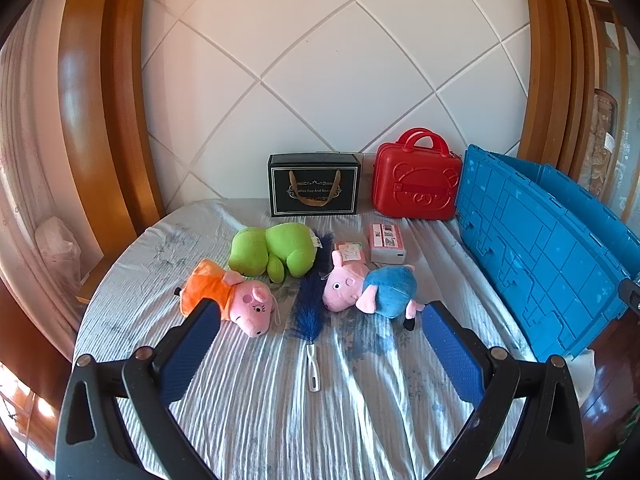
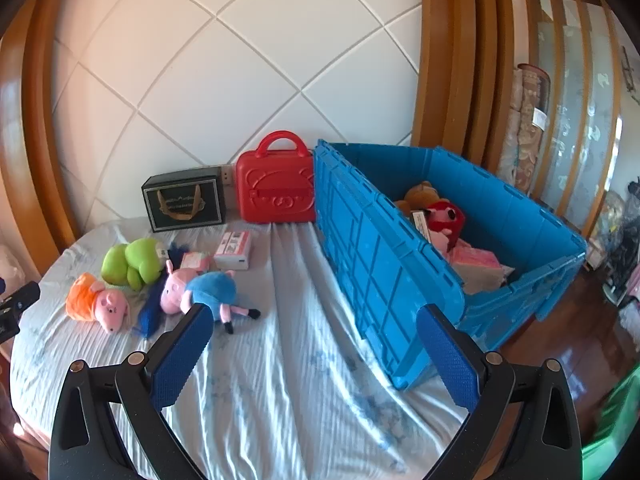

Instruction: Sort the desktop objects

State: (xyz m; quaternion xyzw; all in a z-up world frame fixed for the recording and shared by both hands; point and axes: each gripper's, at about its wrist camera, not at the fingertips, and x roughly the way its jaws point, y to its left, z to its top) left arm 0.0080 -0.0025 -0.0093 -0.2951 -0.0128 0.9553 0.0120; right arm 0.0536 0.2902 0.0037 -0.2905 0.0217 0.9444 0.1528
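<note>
Striped bedsheet (image 1: 248, 400) carries unsorted plush toys beside a blue crate (image 2: 400, 280). Both the left gripper (image 1: 320, 344) and right gripper (image 2: 316, 344) hover spread and empty, so picking seems about to start; next, probably close on the blue-bodied pig (image 1: 372, 288).

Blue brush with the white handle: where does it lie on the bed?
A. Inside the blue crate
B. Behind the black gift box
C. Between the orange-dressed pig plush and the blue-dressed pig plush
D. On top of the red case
C: the blue brush lies on the sheet with the orange-dressed pig plush on one side and the blue-dressed pig plush on the other.
</note>
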